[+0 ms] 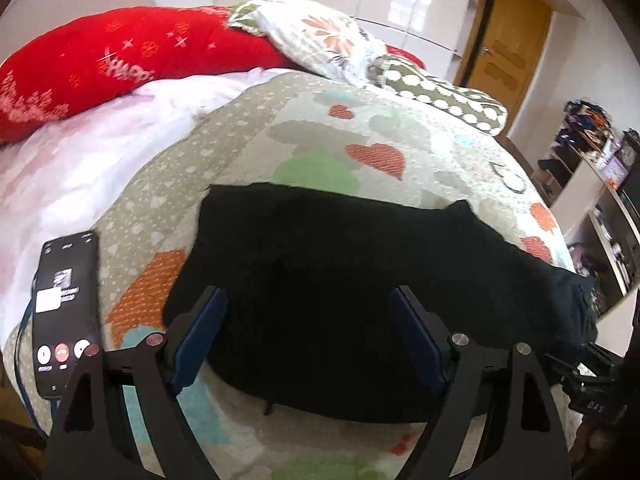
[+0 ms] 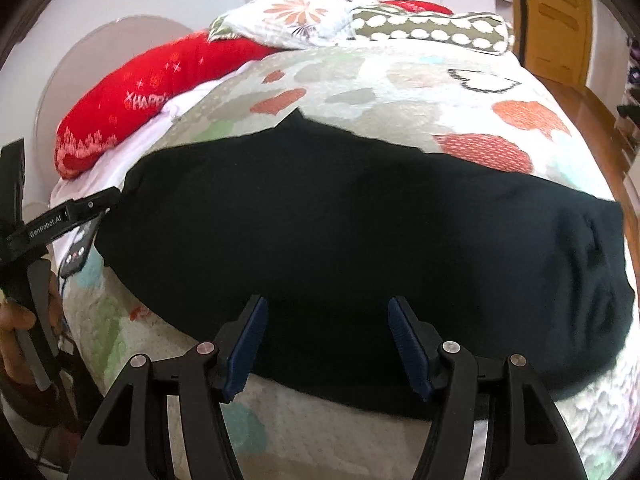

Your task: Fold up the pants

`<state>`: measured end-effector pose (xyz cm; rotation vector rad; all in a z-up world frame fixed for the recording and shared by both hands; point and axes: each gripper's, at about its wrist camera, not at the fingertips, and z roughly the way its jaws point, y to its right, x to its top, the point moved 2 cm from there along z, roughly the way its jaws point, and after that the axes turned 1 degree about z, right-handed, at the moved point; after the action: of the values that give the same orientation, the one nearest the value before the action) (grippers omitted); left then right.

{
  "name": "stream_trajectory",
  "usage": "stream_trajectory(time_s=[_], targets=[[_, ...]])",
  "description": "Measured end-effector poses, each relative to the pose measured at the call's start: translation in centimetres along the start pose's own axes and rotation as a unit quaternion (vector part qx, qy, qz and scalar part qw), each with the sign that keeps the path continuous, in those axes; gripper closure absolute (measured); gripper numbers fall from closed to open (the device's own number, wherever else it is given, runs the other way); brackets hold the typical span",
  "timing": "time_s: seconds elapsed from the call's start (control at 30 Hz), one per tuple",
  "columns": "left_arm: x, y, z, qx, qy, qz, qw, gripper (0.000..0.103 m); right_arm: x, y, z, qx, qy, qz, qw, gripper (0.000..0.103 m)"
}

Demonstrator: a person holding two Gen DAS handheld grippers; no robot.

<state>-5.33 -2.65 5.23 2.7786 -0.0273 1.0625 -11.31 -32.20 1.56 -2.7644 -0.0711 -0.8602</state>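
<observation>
Pants (image 1: 360, 280), black, lie flat on the bed (image 1: 400, 128) near its near edge, already doubled into one long dark band. Long axis: across the bed, parallel to the near edge, running left to right in front of both tongs. Which end is the waist cannot be told; the cloth is too dark.

Left tongs (image 1: 308, 300): jaws wide, empty, hovering above the near hem toward the band's left end. Right tongs (image 2: 326, 312): jaws wide, empty, poised above the near hem around the middle of the band, with the bulkier right end lying further right, toward the bed's right edge. Neither pair touches the cloth, as far as can be seen. Each hand is nearer its own end, so a fold end-to-end probably calls for one pair to seize an end and carry it along the axis toward the other.

Surface: a quilt with orange hearts and green patches, soft and likely to yield under pressure. A phone (image 1: 66, 312) lies near the left edge, just beside the pants' left end, screen lit, cable attached. A red pillow (image 1: 120, 56) and patterned pillows (image 1: 320, 36) sit at the far edge.

Room: white wall, a wooden door (image 1: 516, 36) at far right, cluttered shelves (image 1: 600, 184) along the right side.
</observation>
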Motion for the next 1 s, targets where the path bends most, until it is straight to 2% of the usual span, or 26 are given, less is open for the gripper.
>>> stream_trajectory(time_s=[0.23, 0.47, 0.67, 0.8, 0.9, 0.93, 1.0], targets=[[0.3, 5.6, 1.1, -0.085, -0.022, 0.055, 0.9946, 0.018, -1.1, 4.0, -2.6, -0.031, 0.02, 0.047, 0.998, 0.039], [0.6, 14.0, 2.9, -0.158, -0.064, 0.137, 0.9758, 0.018, -2.2, 8.7, -5.1, -0.056, 0.042, 0.107, 0.992, 0.039], [0.8, 20.3, 4.3, -0.196, -0.087, 0.197, 0.9567, 0.018, -3.0, 10.7, -6.3, -0.049, 0.055, 0.135, 0.988, 0.039], [0.7, 23.0, 4.9, -0.209, -0.095, 0.213, 0.9498, 0.018, -2.9, 11.1, -7.0, -0.058, 0.066, 0.134, 0.987, 0.039], [1.0, 24.6, 5.0, -0.234, -0.104, 0.222, 0.9408, 0.018, -3.0, 11.8, -8.2, -0.074, 0.085, 0.143, 0.983, 0.039], [1.1, 25.4, 5.1, -0.246, -0.107, 0.231, 0.9353, 0.018, -3.0, 12.1, -8.4, -0.074, 0.085, 0.149, 0.982, 0.039], [1.3, 26.5, 5.4, -0.251, -0.112, 0.244, 0.9299, 0.018, -3.4, 13.0, -8.5, -0.069, 0.081, 0.167, 0.98, 0.039]])
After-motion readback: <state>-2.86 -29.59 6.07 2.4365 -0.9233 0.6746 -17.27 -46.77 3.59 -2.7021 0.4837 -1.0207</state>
